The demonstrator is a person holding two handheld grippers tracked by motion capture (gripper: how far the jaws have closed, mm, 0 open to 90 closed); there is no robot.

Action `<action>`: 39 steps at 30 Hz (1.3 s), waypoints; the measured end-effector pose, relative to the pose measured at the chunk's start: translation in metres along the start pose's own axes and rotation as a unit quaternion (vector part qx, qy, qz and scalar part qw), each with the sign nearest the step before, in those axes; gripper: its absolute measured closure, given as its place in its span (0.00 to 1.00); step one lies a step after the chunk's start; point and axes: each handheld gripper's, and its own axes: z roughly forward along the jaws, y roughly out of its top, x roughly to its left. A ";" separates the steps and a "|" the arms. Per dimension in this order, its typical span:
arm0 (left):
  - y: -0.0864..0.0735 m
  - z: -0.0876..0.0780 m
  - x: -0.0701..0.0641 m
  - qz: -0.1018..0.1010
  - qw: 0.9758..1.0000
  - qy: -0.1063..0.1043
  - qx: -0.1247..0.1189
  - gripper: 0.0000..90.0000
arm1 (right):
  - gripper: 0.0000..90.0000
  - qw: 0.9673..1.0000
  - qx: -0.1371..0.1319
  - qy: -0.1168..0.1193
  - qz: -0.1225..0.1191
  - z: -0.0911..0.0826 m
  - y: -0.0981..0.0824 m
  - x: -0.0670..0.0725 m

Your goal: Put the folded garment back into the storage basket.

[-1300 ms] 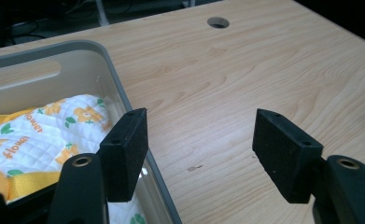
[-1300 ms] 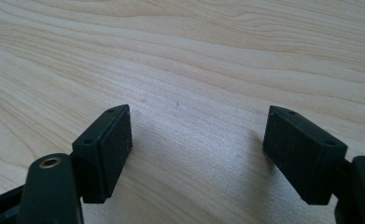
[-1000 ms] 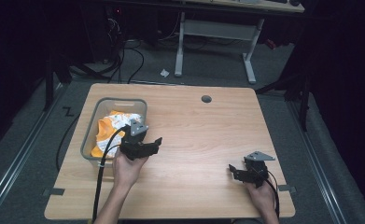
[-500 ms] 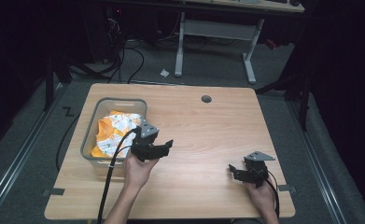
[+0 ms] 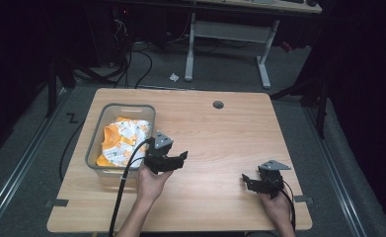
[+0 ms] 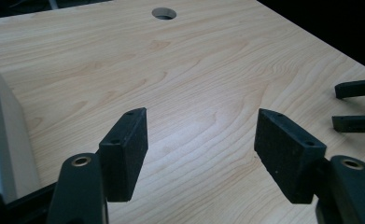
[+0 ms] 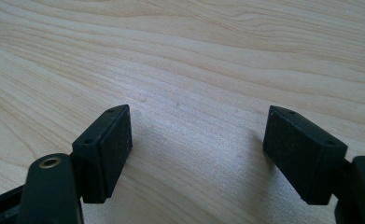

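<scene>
We see a wooden table (image 5: pixel 220 143) first, its pale grain running under everything, with a round hole (image 5: pixel 218 104) near its far edge. At the table's left side stands a grey plastic bin (image 5: pixel 94 148), and inside it lies a bunched cloth (image 5: pixel 124 140) printed in white and orange, heaped against the bin's walls. In the left gripper view the bin's grey wall (image 6: pixel 3 135) stands at the left edge, just beside that gripper.

Next we come to the person's two hands, which enter from the near edge. The left hand (image 5: pixel 151 183) holds the left gripper (image 5: pixel 182 159) just to the right of the bin, near the cloth but apart from it, pointing out across the bare wood. Its jaws stand apart with nothing between them, and we see only table grain in the gap (image 6: pixel 201 135). The right hand (image 5: pixel 274 202) holds the right gripper (image 5: pixel 245 180) low near the table's near right corner, well apart from the bin. Its jaws are likewise spread wide and grasp nothing, with plain wood between them (image 7: pixel 196 140).

Smallest of all, the right gripper's two black fingertips (image 6: pixel 355 87) show at the right edge of the left gripper view.
</scene>
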 end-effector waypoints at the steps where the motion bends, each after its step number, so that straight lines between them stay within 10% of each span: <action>1: -0.001 0.001 0.000 -0.001 1.000 -0.001 0.001 0.39 | 0.27 1.000 -0.001 0.000 -0.001 0.000 0.000 0.000; 39: -0.051 0.047 -0.016 0.039 0.997 -0.001 0.062 0.39 | 0.27 1.000 0.000 0.000 -0.001 0.000 0.000 0.000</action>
